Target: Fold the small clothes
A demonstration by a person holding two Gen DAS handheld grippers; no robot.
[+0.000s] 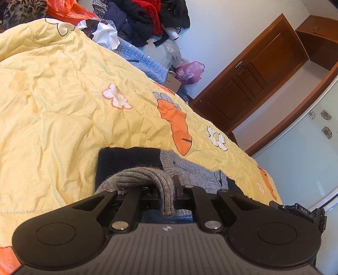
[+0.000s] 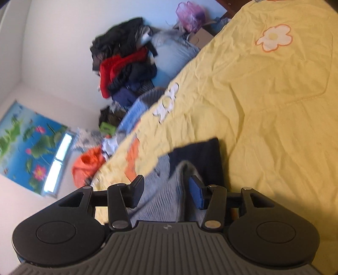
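A small grey knitted garment (image 1: 190, 171) with a dark navy part (image 1: 126, 160) lies on the yellow quilt (image 1: 63, 95). My left gripper (image 1: 166, 190) is shut on a ribbed grey cuff or hem (image 1: 156, 179) of it, which loops over the jaws. In the right wrist view my right gripper (image 2: 166, 192) is open, its fingers on either side of a raised fold of the grey knit (image 2: 164, 196), with the navy part (image 2: 200, 156) just beyond. The right view is blurred by motion.
The quilt (image 2: 274, 105) covers a bed. A heap of dark and red clothes (image 1: 143, 19) (image 2: 124, 63), a blue knit (image 1: 143, 61), an orange bag (image 2: 86, 162) and a purple bag (image 1: 190, 72) lie along the far side. A wooden door (image 1: 253, 69) stands behind.
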